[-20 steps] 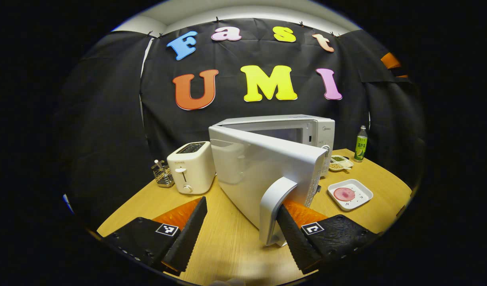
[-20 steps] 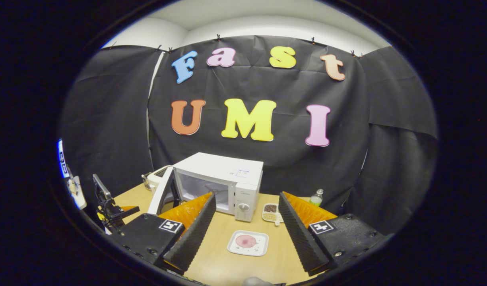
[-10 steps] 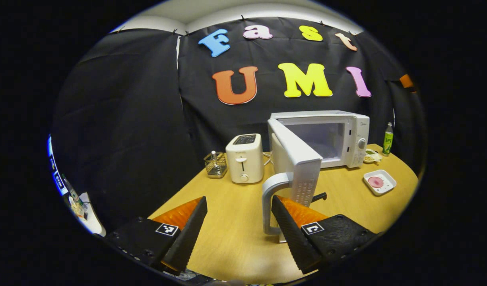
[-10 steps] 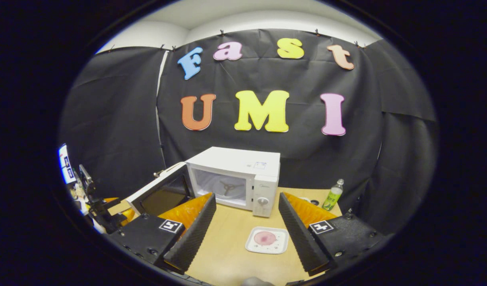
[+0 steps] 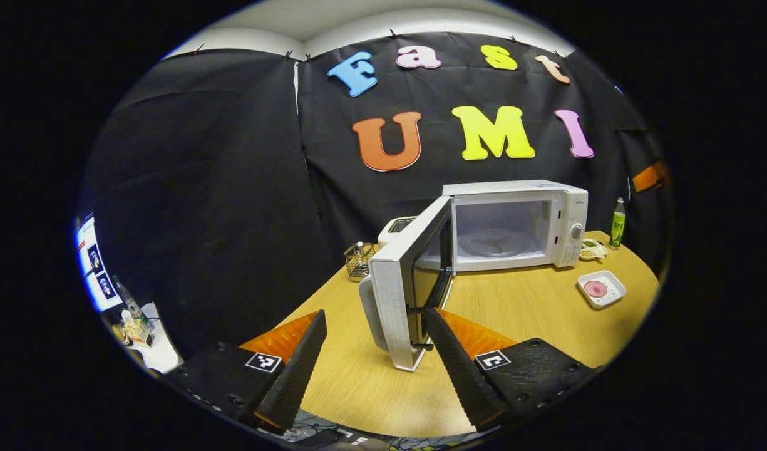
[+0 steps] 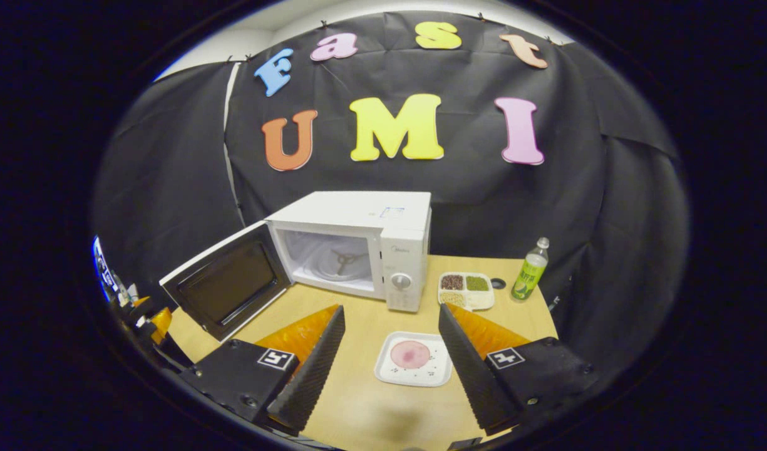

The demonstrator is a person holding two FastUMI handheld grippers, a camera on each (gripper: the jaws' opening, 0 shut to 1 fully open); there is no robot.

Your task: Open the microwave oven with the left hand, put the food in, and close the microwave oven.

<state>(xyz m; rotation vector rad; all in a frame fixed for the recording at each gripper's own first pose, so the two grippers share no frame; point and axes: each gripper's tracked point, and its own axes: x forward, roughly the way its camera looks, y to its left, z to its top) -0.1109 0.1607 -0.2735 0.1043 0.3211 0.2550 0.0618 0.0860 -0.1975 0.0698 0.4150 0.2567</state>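
Food plate (image 6: 413, 358) lies between the right gripper's (image 6: 389, 351) spread jaws; left gripper's (image 5: 375, 357) jaws spread.

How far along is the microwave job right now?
Done: the microwave door is swung wide open, the cavity empty. In hand: the open right gripper hovers over the square plate of food on the table; the open left gripper sits by the door's edge. Left: grasp the plate, load it, close the door.
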